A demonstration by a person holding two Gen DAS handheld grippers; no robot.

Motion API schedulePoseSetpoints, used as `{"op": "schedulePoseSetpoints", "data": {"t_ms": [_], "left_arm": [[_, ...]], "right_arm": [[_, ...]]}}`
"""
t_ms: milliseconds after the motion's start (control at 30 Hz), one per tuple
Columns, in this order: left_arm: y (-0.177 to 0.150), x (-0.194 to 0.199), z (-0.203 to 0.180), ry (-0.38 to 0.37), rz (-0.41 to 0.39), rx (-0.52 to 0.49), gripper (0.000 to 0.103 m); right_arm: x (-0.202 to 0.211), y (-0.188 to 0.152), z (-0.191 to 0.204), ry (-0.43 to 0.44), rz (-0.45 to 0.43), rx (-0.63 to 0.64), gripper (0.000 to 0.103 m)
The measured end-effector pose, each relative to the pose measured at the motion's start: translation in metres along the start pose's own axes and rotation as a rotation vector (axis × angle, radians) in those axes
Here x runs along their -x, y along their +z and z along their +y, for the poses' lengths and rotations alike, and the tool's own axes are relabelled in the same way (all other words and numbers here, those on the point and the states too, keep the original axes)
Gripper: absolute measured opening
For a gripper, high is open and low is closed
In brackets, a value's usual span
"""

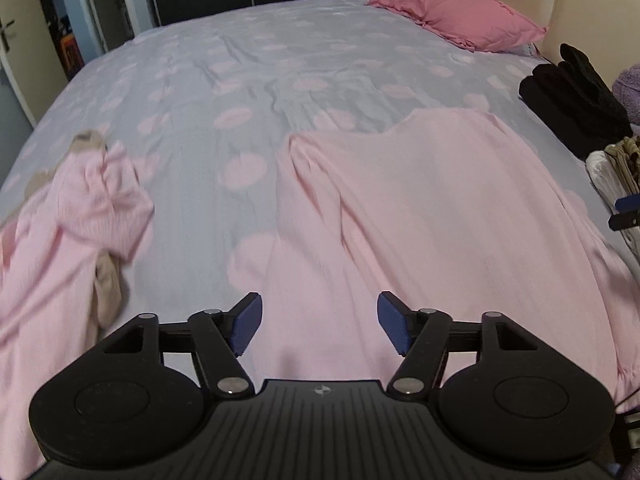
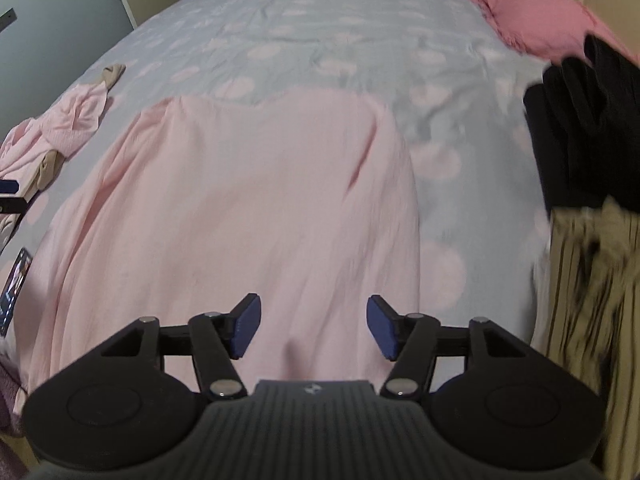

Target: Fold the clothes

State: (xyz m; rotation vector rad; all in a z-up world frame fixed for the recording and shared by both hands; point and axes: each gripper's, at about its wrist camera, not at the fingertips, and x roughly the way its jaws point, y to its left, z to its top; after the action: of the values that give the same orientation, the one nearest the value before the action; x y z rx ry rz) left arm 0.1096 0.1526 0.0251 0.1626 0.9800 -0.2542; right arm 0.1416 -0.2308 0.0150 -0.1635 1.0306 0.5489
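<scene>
The pale pink garment (image 2: 248, 208) lies spread on the bed (image 2: 320, 24), its long axis running away from both wide-open, empty grippers, the left gripper (image 1: 319, 326) and right gripper (image 2: 313, 326) hovering over its near hem.

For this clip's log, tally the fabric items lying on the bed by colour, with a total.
Light pink: 2, the large pink garment spread flat and the crumpled pink ribbed garment
Dark pink: 1, the pillow
Black: 1, the pile of dark clothing
Olive-beige: 1, the pleated striped garment
Tan: 1, the small cloth beside the crumpled garment
Total: 6
</scene>
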Motion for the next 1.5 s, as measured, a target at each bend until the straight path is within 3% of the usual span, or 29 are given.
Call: {"op": "schedulePoseSetpoints", "data": {"t_ms": [267,467,567,767,800,900,933,1133,1267,1367,1500], "left_arm": [[-0.045,-0.011,-0.027,-0.051,0.071,0.015,0.063],[-0.059,-0.019,-0.052,-0.097,0.113,0.003,0.063],[-0.066,-0.024,-0.058,-0.090,0.154,-0.006,0.054],[-0.075,-0.032,-0.054,-0.060,0.220,-0.010,0.026],[-0.075,-0.032,-0.053,-0.055,0.224,-0.009,0.021],[-0.077,-0.031,-0.049,-0.041,0.235,-0.004,0.006],[-0.078,-0.031,-0.047,-0.036,0.239,-0.003,0.004],[-0.065,0.000,-0.022,0.008,0.142,0.075,0.000],[-0.039,0.034,0.017,0.073,0.027,0.160,0.000],[-0.024,0.048,0.038,0.075,-0.015,0.213,0.000],[-0.022,0.034,0.021,0.022,0.018,0.184,0.001]], "right_arm": [[0.000,-0.031,0.001,-0.006,0.031,-0.018,0.062],[0.001,-0.043,-0.001,0.021,0.047,-0.045,0.062],[0.001,-0.052,0.001,0.058,0.063,-0.057,0.062],[-0.010,-0.069,0.026,0.091,0.116,0.011,0.059],[-0.014,-0.071,0.029,0.080,0.127,0.032,0.052],[-0.021,-0.074,0.033,0.064,0.148,0.068,0.010],[-0.021,-0.073,0.032,0.059,0.148,0.068,0.007],[0.008,-0.051,0.012,0.012,0.055,0.026,0.001],[0.040,-0.024,-0.010,-0.054,-0.057,-0.006,0.001],[0.059,-0.004,-0.028,-0.102,-0.122,-0.028,0.001],[0.051,0.001,-0.024,-0.017,-0.101,-0.032,0.012]]}}
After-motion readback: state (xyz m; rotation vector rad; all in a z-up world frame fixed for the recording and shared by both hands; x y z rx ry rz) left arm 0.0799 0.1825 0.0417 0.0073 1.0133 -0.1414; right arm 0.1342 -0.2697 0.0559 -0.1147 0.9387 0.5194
